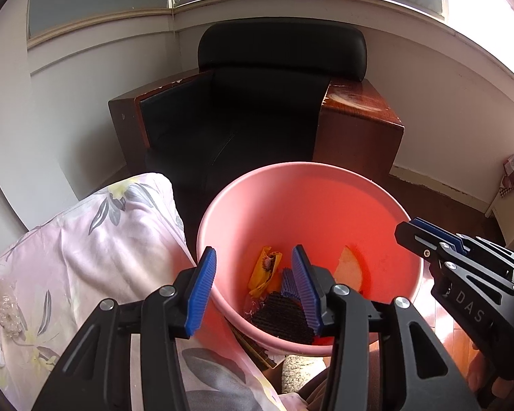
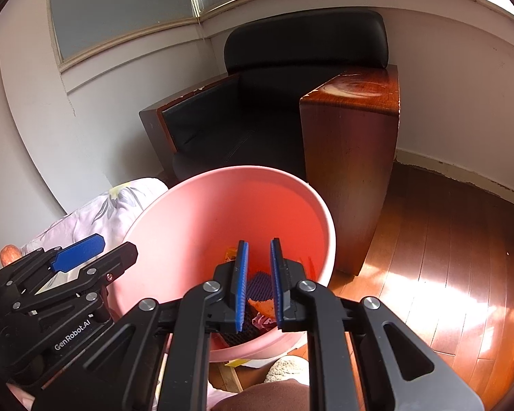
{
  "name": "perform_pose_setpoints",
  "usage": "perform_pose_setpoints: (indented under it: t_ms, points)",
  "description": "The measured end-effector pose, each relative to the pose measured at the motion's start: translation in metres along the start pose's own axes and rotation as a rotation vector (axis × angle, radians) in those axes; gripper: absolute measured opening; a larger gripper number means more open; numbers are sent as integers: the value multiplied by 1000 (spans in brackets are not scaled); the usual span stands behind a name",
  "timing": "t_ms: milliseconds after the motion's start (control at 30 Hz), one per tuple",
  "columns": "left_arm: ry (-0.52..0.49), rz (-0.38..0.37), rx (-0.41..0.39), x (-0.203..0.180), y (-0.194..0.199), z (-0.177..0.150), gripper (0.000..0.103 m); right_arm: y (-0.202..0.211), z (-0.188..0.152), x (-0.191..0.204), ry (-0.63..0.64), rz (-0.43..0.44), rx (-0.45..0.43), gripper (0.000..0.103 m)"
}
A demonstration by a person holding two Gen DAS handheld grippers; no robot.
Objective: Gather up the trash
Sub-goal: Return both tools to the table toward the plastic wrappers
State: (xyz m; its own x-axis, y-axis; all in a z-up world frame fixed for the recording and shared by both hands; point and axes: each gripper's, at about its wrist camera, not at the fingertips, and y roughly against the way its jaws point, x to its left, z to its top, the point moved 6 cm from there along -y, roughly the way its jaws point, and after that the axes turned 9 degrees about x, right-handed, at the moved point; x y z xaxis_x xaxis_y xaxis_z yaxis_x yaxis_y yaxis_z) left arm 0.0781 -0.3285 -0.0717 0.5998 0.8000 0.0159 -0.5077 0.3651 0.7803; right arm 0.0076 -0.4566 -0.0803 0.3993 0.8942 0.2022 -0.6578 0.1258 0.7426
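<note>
A pink bin (image 1: 291,185) stands on the floor beside the bed; it also shows in the right wrist view (image 2: 188,226). Inside lie a yellow wrapper (image 1: 262,269), a dark textured piece (image 1: 281,315) and a pale orange slice (image 1: 349,267). My left gripper (image 1: 253,287) is open and empty over the bin's near left rim. My right gripper (image 2: 258,284) is open and empty, its jaws narrowly apart over the bin's near side; it shows in the left wrist view (image 1: 462,267) at the bin's right.
A floral bedsheet (image 1: 85,257) lies left of the bin, with a clear plastic scrap (image 1: 8,311) and an orange object (image 2: 9,253) on it. A black armchair (image 1: 257,113) with wooden sides stands behind the bin. Wooden floor (image 2: 445,257) lies to the right.
</note>
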Motion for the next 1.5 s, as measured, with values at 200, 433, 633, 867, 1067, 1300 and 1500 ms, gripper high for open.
perform_pose_setpoints:
  t_ms: [200, 433, 633, 867, 1067, 1300, 1500]
  points:
    - [27, -6, -19, 11, 18, -7, 46, 13, -8, 14, 12, 30, -7, 14]
    - [47, -18, -37, 22, 45, -24, 46, 29, -21, 29, 22, 71, -6, 14]
    - [58, -5, -55, 36, 69, -41, 46, 40, -30, 46, 42, 103, -1, 14]
    - [92, 28, -60, 60, 91, -61, 46, 43, -42, 71, 59, 160, 26, 14]
    - [150, 67, -53, 92, 101, -80, 46, 40, -50, 92, 78, 197, 57, 14]
    - [209, 125, -33, 127, 103, -101, 46, 34, -64, 117, 107, 234, 102, 14]
    - [263, 145, -22, 154, 104, -114, 46, 29, -71, 142, 143, 263, 135, 14]
